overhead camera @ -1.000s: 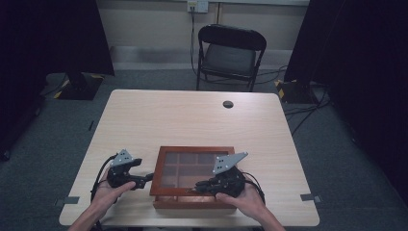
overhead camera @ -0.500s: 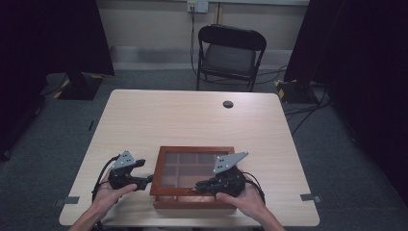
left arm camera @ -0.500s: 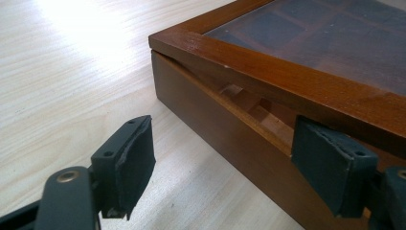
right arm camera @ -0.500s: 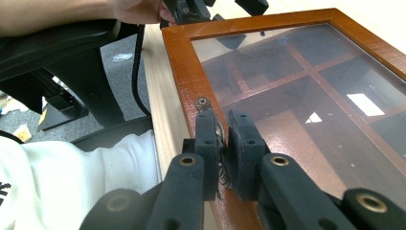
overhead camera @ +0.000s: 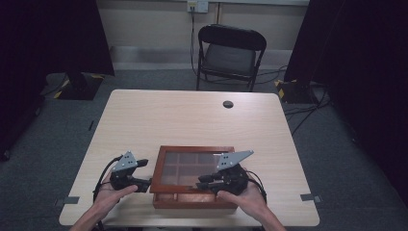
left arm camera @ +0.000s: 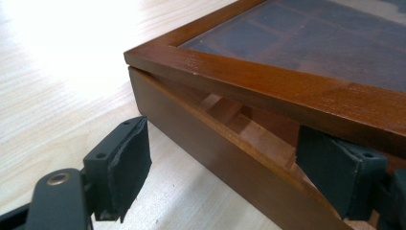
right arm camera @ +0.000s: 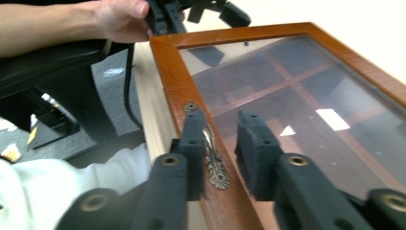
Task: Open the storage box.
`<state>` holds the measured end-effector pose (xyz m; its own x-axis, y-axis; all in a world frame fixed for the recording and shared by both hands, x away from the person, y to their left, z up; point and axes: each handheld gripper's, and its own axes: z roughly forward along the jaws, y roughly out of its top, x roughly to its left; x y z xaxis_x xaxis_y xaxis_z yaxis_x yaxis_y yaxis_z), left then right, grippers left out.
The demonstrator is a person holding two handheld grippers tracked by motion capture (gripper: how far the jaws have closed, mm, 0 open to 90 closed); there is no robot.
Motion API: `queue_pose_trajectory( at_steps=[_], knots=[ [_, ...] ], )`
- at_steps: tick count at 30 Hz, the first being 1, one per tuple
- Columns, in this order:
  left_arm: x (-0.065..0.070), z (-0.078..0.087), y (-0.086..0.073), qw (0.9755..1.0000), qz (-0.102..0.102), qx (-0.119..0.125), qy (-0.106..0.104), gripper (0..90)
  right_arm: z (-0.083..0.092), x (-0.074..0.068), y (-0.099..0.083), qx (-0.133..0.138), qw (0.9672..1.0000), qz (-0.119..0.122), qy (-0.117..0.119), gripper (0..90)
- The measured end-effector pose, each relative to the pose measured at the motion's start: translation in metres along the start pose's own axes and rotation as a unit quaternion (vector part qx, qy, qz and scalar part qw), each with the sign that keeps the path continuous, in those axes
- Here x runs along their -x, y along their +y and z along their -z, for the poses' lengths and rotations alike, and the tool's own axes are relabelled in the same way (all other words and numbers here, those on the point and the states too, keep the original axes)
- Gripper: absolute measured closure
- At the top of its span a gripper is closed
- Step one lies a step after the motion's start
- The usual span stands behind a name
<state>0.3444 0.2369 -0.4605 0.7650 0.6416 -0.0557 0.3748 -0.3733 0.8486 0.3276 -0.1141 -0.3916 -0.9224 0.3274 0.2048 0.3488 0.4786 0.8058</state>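
Both grippers work the box (overhead camera: 192, 178): right gripper (right arm camera: 218, 158) jaws have just parted off the handle (right arm camera: 210, 151); left gripper (left arm camera: 230, 158) jaws, apart, wedge the lid (left arm camera: 268, 76) ajar.

A pale wooden table (overhead camera: 192, 120) bears a glass-lidded wooden box (overhead camera: 192, 199) near its front edge.

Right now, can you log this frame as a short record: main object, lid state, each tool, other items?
object: wooden display box with glass lid, near table edge
lid: lifted a crack at the left side
left tool: open, one jaw wedged under the lid, one outside the box wall
right tool: jaws just opening, straddling the brass handle, pads off it
interior: divided compartments, contents not discernible
other: folding chair behind table
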Motion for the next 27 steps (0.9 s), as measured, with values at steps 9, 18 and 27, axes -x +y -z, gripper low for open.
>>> queue_pose_trajectory(
  at_steps=[9, 18, 27],
  knots=[
    [0.000, 0.003, 0.002, 0.9998, 0.011, 0.014, -0.002, 20.2, 0.012, 0.004, -0.006, 0.020, 0.9992, -0.019, -0.029, 54.0],
    [-0.003, 0.003, 0.008, 0.9992, 0.029, 0.025, -0.009, 19.2, 0.021, 0.007, -0.010, 0.039, 0.9977, -0.028, -0.048, 32.6],
    [0.000, 0.004, 0.019, 0.9994, 0.015, 0.029, -0.006, 22.0, 0.029, 0.008, -0.008, 0.050, 0.9967, -0.019, -0.061, 26.2]
  ],
)
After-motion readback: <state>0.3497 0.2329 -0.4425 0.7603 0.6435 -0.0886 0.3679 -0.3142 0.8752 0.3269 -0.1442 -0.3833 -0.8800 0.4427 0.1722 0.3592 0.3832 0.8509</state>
